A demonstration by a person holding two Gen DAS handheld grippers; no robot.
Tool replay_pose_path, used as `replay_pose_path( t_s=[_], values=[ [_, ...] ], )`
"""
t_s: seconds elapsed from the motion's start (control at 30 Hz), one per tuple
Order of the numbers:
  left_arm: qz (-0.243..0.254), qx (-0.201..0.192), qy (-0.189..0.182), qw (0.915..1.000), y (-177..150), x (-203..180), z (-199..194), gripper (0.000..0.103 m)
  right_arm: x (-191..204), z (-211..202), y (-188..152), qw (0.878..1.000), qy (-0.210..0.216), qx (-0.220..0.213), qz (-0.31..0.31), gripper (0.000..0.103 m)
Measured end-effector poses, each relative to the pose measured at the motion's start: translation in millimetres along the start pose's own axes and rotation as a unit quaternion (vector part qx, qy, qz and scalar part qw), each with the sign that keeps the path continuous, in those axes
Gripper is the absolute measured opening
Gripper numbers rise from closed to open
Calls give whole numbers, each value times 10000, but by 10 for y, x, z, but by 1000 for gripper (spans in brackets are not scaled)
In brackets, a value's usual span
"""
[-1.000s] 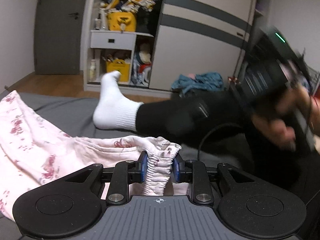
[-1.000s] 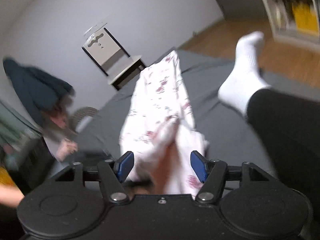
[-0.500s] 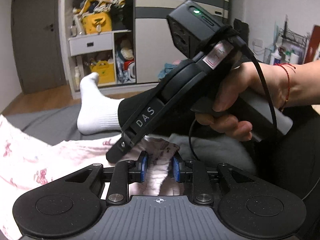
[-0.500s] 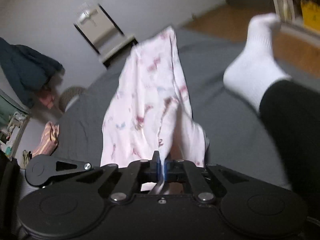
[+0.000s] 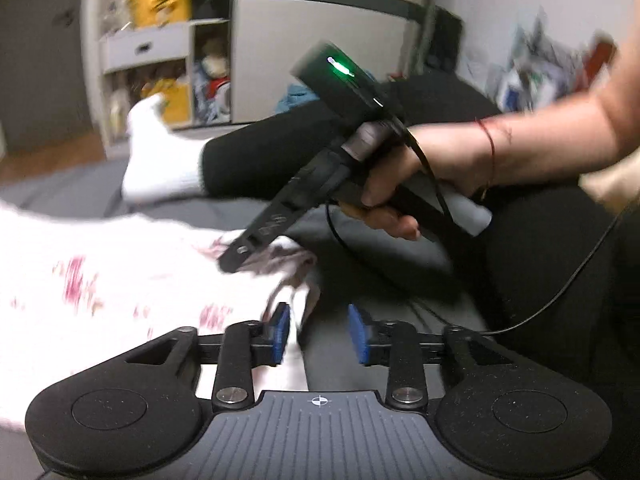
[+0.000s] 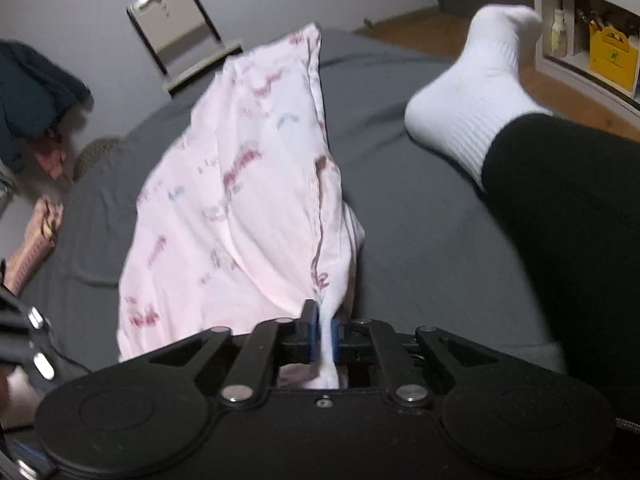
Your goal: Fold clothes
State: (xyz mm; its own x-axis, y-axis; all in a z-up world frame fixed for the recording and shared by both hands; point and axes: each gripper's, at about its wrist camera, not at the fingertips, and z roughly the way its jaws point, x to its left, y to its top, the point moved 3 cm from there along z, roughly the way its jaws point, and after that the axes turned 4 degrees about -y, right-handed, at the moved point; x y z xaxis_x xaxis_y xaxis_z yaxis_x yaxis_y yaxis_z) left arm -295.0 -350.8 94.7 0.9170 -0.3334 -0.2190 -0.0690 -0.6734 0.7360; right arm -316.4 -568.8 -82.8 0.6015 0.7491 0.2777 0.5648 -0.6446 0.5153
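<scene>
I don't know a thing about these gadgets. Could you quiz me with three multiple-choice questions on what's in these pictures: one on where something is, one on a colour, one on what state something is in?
1. Where does the pink flowered garment lie?
A. on the grey bed
B. on the wooden floor
C. on the chair

2. What colour is the sock on the person's foot?
A. yellow
B. white
C. black

3. How do the two grippers stand?
A. both open
B. left shut on the cloth, right open
C. left open, right shut on the cloth

Answers: 1 A, the garment is spread over the grey bed. 2 B, the sock is plainly white above the black trouser leg. 3 C, the left gripper has its blue fingers apart, while the right gripper pinches a fold of the garment.
</scene>
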Motion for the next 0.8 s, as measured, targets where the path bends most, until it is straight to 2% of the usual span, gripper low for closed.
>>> replay_pose_path(
  t_s=[0.03,0.1,0.17,0.2,0.27,0.3,0.33,0.37,0.43,0.5,0.53,0.57,0.6,0.7,0.77,0.8],
  values=[
    [-397,-86,45,9992,-49,97,-103,50,-5,-5,-11,10000,-11,45,2,18],
    [-1034,-175,401,9937,-97,277,-229,76,-11,-34,-18,9999,-128,42,-88,29],
    [-1037,-99,1020,9893,-169,352,-324,79,-18,-120,9,9995,-218,-50,-214,38],
    [-813,-5,1210,9893,-191,320,-337,79,-19,-163,27,9993,-222,-107,-277,39],
    [-156,234,1332,9907,-232,172,-325,79,7,-298,64,9987,-165,-261,-394,48],
    [314,373,1295,9904,-250,54,-286,79,22,-363,90,9983,-122,-348,-460,49],
    [860,543,1303,9862,-272,-79,-226,79,55,-443,106,9973,-76,-423,-587,51],
    [1391,732,1397,9776,-300,-195,-154,80,119,-509,125,9958,-52,-486,-779,52],
    [2383,1169,1657,9498,-391,-359,17,79,260,-658,106,9887,-77,-646,-1350,57],
    [2819,1468,1723,9324,-401,-391,169,79,417,-715,46,9783,-118,-636,-1966,60],
    [2860,1567,1723,9295,-381,-393,235,79,506,-722,11,9715,-144,-627,-2281,60],
    [2848,1623,1708,9292,-365,-393,273,79,591,-728,-44,9639,-157,-630,-2584,60],
    [2733,1605,1640,9342,-342,-385,267,79,673,-734,-106,9553,-165,-637,-2882,60],
    [2148,1371,1424,9564,-216,-301,166,79,854,-729,-290,9301,-60,-684,-3608,57],
    [1750,1238,1390,9668,-194,-204,98,79,942,-700,-409,9193,236,-575,-3887,48],
    [1574,1194,1416,9700,-188,-158,59,79,991,-671,-467,9141,374,-499,-4006,48]
  ],
)
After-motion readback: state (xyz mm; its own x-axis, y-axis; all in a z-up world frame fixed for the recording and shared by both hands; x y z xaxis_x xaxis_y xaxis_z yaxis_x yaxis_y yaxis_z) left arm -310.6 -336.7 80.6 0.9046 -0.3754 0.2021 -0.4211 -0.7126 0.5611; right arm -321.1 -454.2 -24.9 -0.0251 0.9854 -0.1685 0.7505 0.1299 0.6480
